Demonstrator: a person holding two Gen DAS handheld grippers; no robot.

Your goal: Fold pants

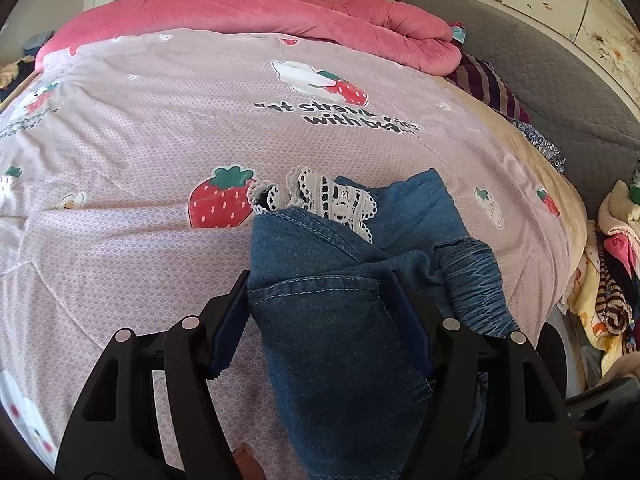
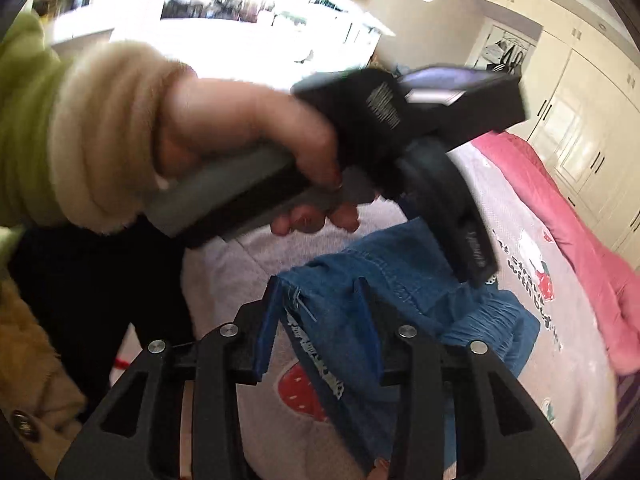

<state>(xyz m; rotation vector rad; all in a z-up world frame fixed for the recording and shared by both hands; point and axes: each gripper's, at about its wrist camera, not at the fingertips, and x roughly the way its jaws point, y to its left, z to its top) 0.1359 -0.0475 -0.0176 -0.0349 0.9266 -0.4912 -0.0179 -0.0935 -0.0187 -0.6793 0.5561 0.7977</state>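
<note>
Blue denim pants [image 1: 344,304] with white lace trim [image 1: 332,196] lie bunched on a pink strawberry-print bedcover [image 1: 160,140]. My left gripper [image 1: 320,292] is open, its fingers either side of a fold of the denim. In the right wrist view my right gripper [image 2: 322,292] is open too, with a frayed denim edge [image 2: 320,320] between its fingers. The left gripper's body [image 2: 420,128], held in a hand, hangs over the pants [image 2: 400,272] just ahead of the right gripper.
A rolled pink quilt [image 1: 280,20] lies along the far side of the bed. A grey headboard [image 1: 560,80] and a striped cloth [image 1: 488,84] are at the right. Piled clothes [image 1: 612,272] sit off the bed's right edge. Cream wardrobes [image 2: 580,120] line the wall.
</note>
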